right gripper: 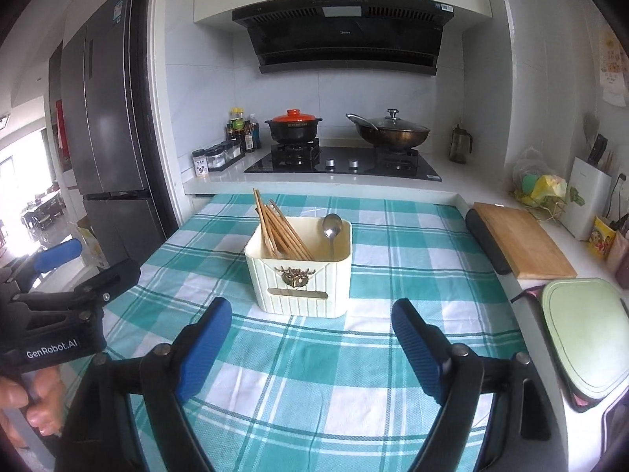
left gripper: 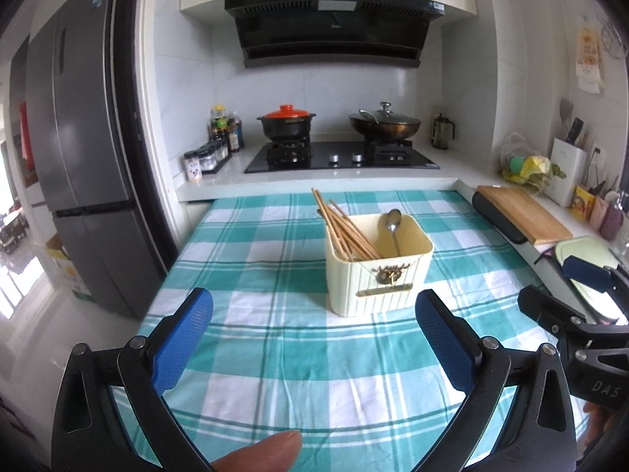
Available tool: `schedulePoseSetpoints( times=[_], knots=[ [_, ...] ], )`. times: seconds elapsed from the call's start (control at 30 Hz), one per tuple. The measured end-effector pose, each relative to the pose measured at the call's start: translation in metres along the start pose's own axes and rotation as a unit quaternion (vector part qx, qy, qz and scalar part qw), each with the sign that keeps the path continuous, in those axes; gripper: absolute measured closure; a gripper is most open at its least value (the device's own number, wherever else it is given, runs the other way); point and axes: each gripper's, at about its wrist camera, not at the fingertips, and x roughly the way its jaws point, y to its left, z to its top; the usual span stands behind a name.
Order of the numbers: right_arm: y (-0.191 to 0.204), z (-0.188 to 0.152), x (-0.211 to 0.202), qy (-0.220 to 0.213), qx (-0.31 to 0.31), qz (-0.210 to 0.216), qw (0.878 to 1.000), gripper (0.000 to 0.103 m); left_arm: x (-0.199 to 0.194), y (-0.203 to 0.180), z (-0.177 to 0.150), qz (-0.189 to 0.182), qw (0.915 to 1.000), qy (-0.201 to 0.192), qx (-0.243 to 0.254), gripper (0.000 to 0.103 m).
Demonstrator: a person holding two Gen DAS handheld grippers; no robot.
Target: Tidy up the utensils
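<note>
now both tongs (left gripper: 314, 306) (right gripper: 310, 314) wide and empty, cream holder (left gripper: 379, 263) with chopsticks (left gripper: 346, 232) just beyond

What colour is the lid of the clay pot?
Orange-red, on the black clay pot; right wrist view shows it best.

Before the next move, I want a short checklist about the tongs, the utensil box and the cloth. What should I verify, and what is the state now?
1. Left tongs open with nothing between the pads: ok.
2. Right tongs open with nothing between the pads: ok.
3. Cream utensil box upright on the checked cloth: ok.
4. Chopsticks and spoon inside the box, leaning, handles not fallen out: ok.
5. No loose utensil left on the cloth in either view: ok for the part that shows; the near edge is hidden by the tongs, so cannot tell there.
6. Both tongs apart from the box, no contact: ok.
</note>
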Motion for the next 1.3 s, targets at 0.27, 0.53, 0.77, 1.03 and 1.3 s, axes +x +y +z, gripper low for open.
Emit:
schedulePoseSetpoints(
  times=[0.27,0.53,0.77,1.03,1.3],
  knots=[
    [0.012,0.004,-0.014,-0.013,-0.007,-0.008,1.000,0.018,-0.013,-0.003,-0.002,0.005,0.9999,0.004,0.011,0.000],
    [0.013,0.001,-0.019,-0.015,-0.008,-0.012,1.000,0.018,-0.019,-0.002,0.000,0.011,0.9999,0.002,0.010,0.000],
    [0.013,-0.001,-0.022,-0.014,-0.008,-0.014,1.000,0.018,-0.020,-0.004,0.000,0.014,0.9999,0.004,0.010,0.000],
    [0.017,-0.004,-0.023,-0.011,-0.010,-0.013,1.000,0.018,-0.019,-0.005,-0.001,0.014,0.9998,0.006,0.011,0.000],
    [0.021,-0.003,-0.025,-0.017,-0.012,-0.017,1.000,0.018,-0.019,-0.005,-0.002,0.015,0.9998,0.007,0.009,0.000]
  ],
)
